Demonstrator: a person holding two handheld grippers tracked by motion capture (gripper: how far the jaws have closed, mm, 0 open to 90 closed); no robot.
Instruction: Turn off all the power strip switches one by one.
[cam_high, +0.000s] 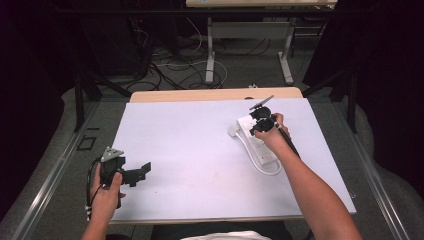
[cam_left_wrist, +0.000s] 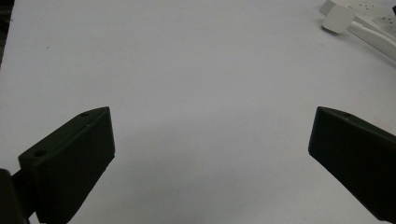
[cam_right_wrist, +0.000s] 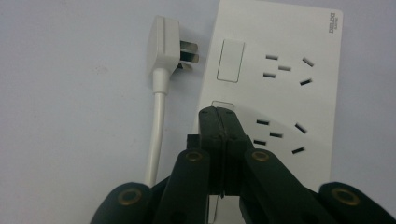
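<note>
A white power strip lies on the right half of the white tabletop. Its white plug lies unplugged beside it, prongs toward the strip, with the cable looping round. My right gripper is shut, with nothing between its jaws. Its closed tips sit over a rocker switch on the strip; I cannot tell whether they touch it. My left gripper hovers open over bare tabletop at the near left. The plug lies far off.
A second rocker switch and two socket groups show on the strip's face. A wooden table edge runs behind the white top. Beyond it are desk legs and floor cables.
</note>
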